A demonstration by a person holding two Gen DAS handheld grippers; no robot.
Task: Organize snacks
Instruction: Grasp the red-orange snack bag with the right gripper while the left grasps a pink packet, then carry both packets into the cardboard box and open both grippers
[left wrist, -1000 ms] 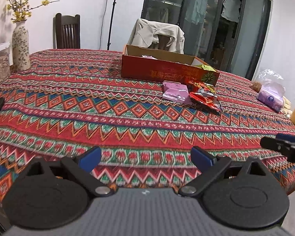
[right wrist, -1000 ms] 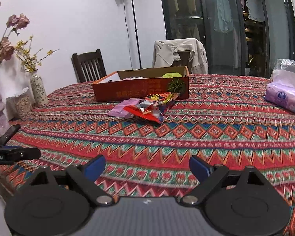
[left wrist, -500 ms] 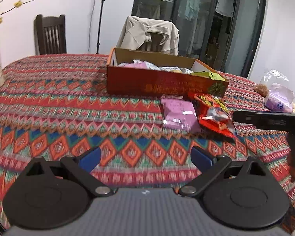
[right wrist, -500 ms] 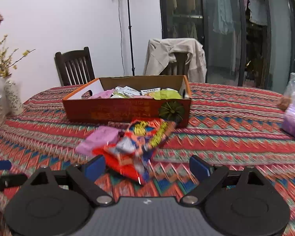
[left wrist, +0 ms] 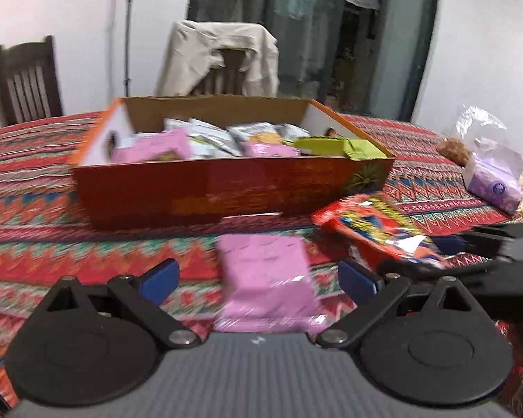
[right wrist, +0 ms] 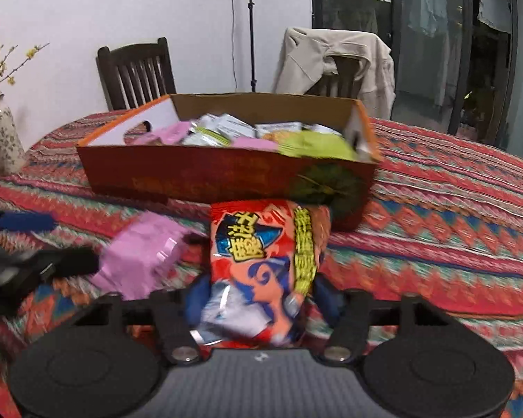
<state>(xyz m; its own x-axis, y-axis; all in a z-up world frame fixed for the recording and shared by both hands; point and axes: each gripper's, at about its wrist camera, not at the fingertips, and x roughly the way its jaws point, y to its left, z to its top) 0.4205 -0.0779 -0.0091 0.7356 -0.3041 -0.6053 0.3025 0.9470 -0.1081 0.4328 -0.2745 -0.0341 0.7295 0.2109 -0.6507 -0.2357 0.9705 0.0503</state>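
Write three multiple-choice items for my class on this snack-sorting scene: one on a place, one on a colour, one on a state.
1. Where is the pink packet lying?
A. inside the box
B. on the tablecloth in front of the box
C. on the chair

2. What colour is the packet lying between the fingers of the left claw?
A. pink
B. green
C. white

3. What is the right claw doing?
A. standing wide open over bare cloth
B. gripping the vase
C. closed on the red snack bag

Answers:
1 B: it lies on the tablecloth just short of the box.
2 A: the pink packet sits between the left claw's open blue fingers.
3 C: its jaws have just been closing, and both blue fingers press the sides of the red snack bag.
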